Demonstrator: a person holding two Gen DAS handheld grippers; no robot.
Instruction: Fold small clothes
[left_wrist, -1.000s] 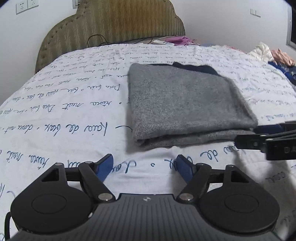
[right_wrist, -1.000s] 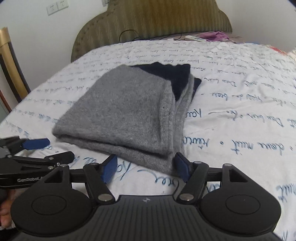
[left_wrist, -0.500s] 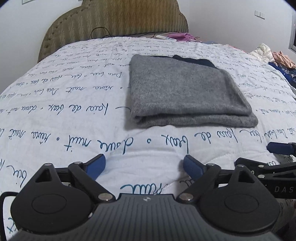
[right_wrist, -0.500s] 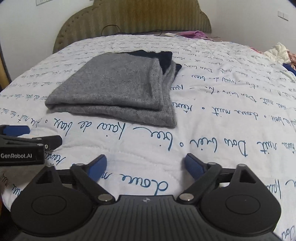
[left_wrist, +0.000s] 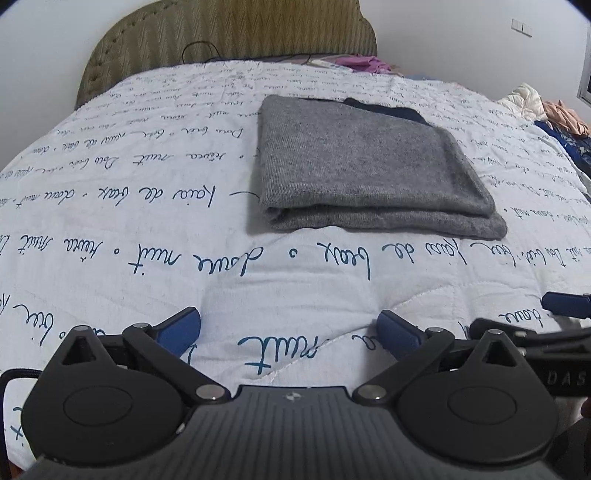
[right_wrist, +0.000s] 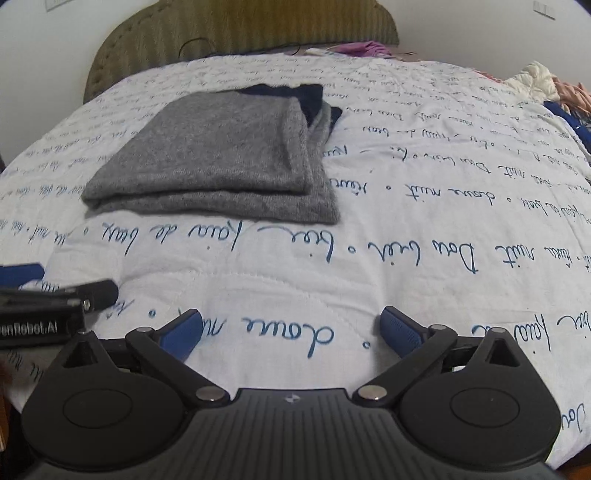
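A grey knitted garment (left_wrist: 369, 166) lies folded into a neat rectangle on the bed, with a dark navy edge showing at its far side (right_wrist: 295, 94). My left gripper (left_wrist: 288, 328) hovers over the quilt well short of the garment's near edge; its jaws are opening and nothing is between them. My right gripper (right_wrist: 290, 326) stands beside it, also back from the garment (right_wrist: 221, 155), jaws opening on nothing but quilt. Each gripper's blue fingertip shows at the edge of the other's view.
The white quilt (left_wrist: 110, 221) with blue handwriting covers the bed. A padded olive headboard (left_wrist: 229, 33) stands at the far end. A heap of other clothes (left_wrist: 543, 107) lies at the far right, and a pink item (right_wrist: 362, 48) near the headboard.
Both grippers have drawn back from the folded garment's near edge and their jaws have spread wider. The garment lies farther off in both views, left flat on the quilt.
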